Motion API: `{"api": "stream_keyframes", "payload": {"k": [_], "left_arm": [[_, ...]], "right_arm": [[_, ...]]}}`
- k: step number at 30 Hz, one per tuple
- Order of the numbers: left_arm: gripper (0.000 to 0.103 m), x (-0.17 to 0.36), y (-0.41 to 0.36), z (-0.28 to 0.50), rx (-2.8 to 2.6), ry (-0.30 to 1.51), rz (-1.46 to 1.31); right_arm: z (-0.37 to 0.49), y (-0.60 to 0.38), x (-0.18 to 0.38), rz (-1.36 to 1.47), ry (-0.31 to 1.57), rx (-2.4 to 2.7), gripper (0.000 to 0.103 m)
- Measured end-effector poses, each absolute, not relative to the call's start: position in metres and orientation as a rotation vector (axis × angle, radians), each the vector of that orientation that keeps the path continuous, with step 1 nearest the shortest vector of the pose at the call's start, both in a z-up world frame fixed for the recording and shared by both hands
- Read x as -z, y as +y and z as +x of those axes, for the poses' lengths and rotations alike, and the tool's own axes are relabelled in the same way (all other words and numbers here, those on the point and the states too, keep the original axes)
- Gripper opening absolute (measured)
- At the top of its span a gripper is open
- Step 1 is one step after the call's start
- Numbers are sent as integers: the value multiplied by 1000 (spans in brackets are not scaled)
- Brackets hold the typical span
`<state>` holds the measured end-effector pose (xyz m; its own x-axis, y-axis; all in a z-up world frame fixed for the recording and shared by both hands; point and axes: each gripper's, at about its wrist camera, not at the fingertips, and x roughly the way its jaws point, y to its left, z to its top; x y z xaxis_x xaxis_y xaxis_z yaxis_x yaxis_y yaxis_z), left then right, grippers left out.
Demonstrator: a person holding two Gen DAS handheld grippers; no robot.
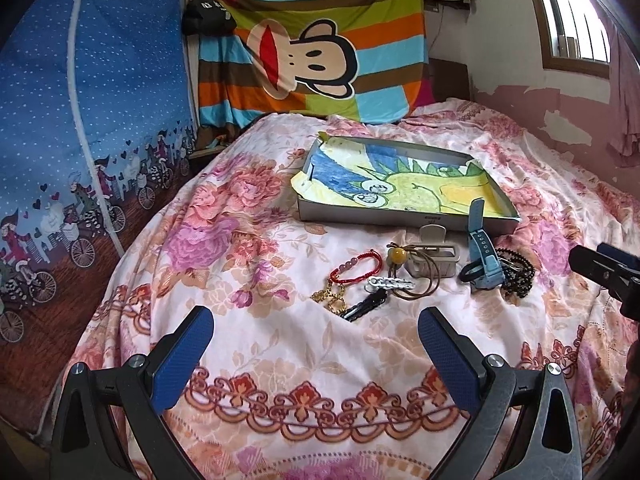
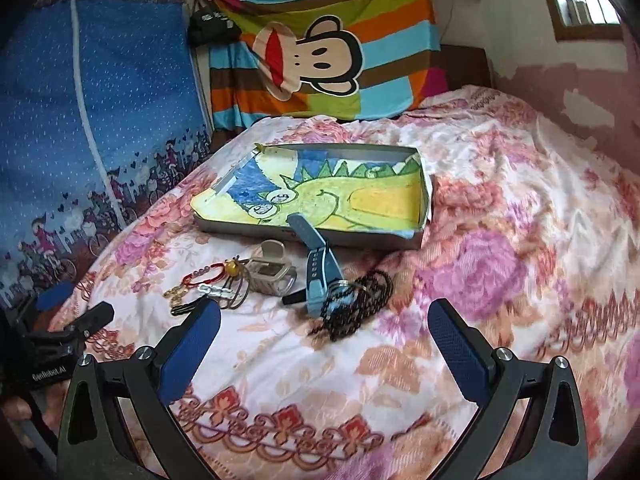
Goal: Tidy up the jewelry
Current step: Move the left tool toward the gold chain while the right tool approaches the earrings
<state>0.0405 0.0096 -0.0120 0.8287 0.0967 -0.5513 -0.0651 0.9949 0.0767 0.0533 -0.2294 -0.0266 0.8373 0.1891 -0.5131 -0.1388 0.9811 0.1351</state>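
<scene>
A row of jewelry lies on the floral bedspread in front of a shallow grey tray (image 1: 400,216) (image 2: 312,238) lined with a dinosaur drawing. From left: a gold chain (image 1: 330,298), a red bead bracelet (image 1: 356,266) (image 2: 204,272), a black clip (image 1: 366,308), a white hair clip (image 1: 390,283), an amber bead on a cord (image 1: 398,257) (image 2: 231,267), a beige claw clip (image 1: 434,258) (image 2: 272,270), a blue watch (image 1: 482,248) (image 2: 318,272) and black bead strands (image 1: 516,272) (image 2: 356,308). My left gripper (image 1: 316,344) is open, short of the gold chain. My right gripper (image 2: 324,344) is open just before the black beads.
A striped monkey blanket (image 1: 320,48) hangs behind the bed. A blue fabric wardrobe (image 1: 88,120) stands on the left. A peeling wall and window (image 1: 572,20) are on the right. The other gripper shows at each view's edge (image 1: 604,264) (image 2: 60,328).
</scene>
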Motion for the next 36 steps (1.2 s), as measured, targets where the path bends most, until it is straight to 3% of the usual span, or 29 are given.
{"api": "stream_keyframes", "payload": {"k": [13, 18, 19, 21, 23, 27, 34, 36], "left_arm": [[102, 26, 48, 108, 30, 738, -101], [89, 36, 47, 123, 76, 801, -121], [82, 37, 47, 126, 80, 812, -117], [75, 41, 49, 129, 93, 843, -117], [69, 43, 54, 130, 113, 864, -127], [68, 47, 58, 126, 101, 863, -106], [49, 50, 55, 130, 144, 859, -79], [45, 50, 52, 136, 173, 858, -80]], "right_arm": [[96, -223, 36, 89, 655, -340, 102], [105, -216, 41, 117, 674, -387, 102], [105, -213, 42, 116, 675, -396, 101], [108, -206, 43, 111, 682, -414, 96], [110, -201, 45, 113, 694, -431, 81], [118, -190, 53, 124, 743, -491, 76], [135, -170, 68, 137, 797, -529, 49], [141, -166, 72, 150, 811, -534, 48]]}}
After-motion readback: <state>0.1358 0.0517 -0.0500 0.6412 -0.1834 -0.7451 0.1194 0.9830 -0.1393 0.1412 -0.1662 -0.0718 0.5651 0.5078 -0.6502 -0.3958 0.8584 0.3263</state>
